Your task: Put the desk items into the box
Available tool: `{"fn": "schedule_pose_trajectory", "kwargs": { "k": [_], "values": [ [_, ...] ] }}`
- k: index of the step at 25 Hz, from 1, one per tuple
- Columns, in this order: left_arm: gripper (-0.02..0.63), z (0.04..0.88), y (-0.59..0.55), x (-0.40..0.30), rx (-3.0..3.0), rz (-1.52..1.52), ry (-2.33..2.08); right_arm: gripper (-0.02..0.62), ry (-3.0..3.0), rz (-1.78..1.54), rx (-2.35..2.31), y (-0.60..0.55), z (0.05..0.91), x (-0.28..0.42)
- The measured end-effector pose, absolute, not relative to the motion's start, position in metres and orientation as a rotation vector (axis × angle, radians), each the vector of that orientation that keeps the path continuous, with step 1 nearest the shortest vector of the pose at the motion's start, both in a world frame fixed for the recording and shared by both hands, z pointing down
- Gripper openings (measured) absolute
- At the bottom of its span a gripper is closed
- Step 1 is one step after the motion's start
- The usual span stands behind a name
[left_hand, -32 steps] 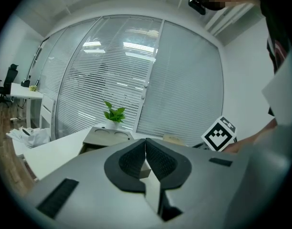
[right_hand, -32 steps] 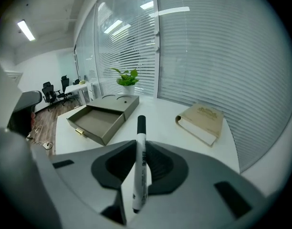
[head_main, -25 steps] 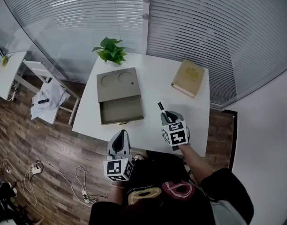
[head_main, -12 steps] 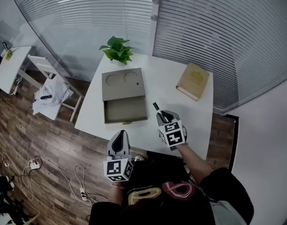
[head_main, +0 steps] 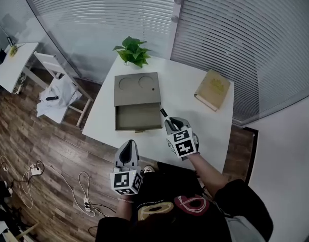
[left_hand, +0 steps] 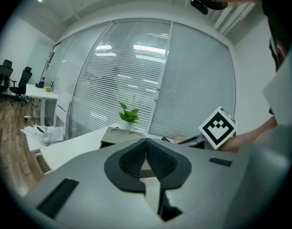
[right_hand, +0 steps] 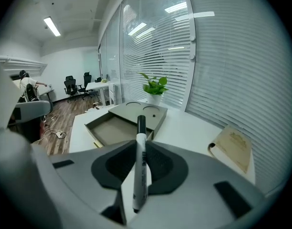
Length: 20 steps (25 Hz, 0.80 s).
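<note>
A grey-brown box [head_main: 138, 89] with two round recesses on top stands on the white table [head_main: 190, 117]; its drawer [head_main: 138, 117] is pulled out toward me and looks empty. My right gripper [head_main: 170, 121] is shut on a black-capped white marker [right_hand: 140, 162], whose cap [head_main: 163, 112] points at the drawer's right front corner. In the right gripper view the box [right_hand: 129, 119] lies just beyond the marker tip. My left gripper [head_main: 128, 146] hovers off the table's near edge, jaws shut with nothing between them; in its own view the left gripper [left_hand: 145, 143] faces the box [left_hand: 121, 135].
A tan book [head_main: 213, 89] lies at the table's right side, also seen as the book [right_hand: 233, 148]. A potted plant [head_main: 134, 52] stands at the far edge behind the box. A white chair [head_main: 57, 89] with clothes stands left of the table; cables [head_main: 84, 188] lie on the wood floor.
My right gripper with the marker has moved left, closer to the open drawer. The left gripper has stayed in place.
</note>
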State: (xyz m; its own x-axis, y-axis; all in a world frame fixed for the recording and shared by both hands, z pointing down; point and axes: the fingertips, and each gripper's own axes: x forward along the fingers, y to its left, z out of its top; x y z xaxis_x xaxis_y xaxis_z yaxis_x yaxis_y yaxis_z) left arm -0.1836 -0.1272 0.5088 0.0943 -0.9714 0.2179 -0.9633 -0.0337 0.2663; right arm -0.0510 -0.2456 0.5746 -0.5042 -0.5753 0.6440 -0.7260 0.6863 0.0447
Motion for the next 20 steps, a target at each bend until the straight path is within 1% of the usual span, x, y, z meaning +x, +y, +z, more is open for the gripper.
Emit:
{"fn": "schedule_pose_trajectory", "kwargs": {
  "k": [10,20],
  "values": [
    [0.017,0.511,-0.11,-0.212,1.942,-0.042,-1.993,0.071,-2.297,0.254,0.894,-0.248,0.568,-0.085],
    [0.018,0.513,-0.097,-0.219,1.889,-0.039,-2.034,0.071,-2.308,0.233,0.776,-0.247,0.569,-0.119]
  ]
}}
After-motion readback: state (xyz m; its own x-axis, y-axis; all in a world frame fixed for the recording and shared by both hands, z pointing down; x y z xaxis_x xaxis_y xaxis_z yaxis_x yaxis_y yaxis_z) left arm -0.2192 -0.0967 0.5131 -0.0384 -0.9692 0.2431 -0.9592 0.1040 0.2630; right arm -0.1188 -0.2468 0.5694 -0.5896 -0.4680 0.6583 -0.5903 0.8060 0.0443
